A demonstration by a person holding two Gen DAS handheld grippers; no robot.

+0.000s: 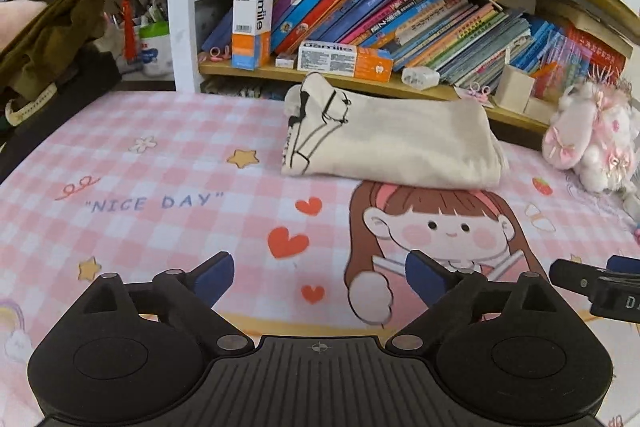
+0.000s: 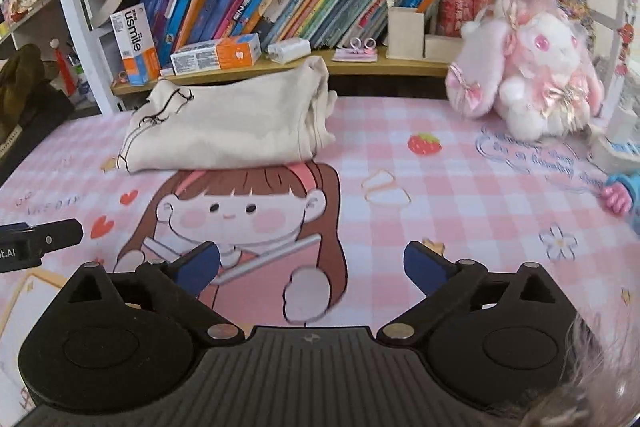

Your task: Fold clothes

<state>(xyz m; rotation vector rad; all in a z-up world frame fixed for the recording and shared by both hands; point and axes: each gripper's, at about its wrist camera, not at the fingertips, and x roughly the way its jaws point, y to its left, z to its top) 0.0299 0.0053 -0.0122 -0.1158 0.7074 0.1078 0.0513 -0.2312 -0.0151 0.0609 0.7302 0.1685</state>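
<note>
Each claw, the left claw (image 1: 320, 277) and the right claw (image 2: 312, 265), is matte black plastic: a ribbed centre plate with a small crosshair mark, round housings on either side, silver pivot screws, and fingers faced with dark blue pads (image 1: 214, 277).

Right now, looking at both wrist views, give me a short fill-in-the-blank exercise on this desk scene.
1. The cream garment lies ____ on the pink checked mat.
2. Both the left tongs and the right tongs are ____.
3. The pink plush rabbit sits to the garment's ____ in both views.

Missing words: folded; open; right
</note>
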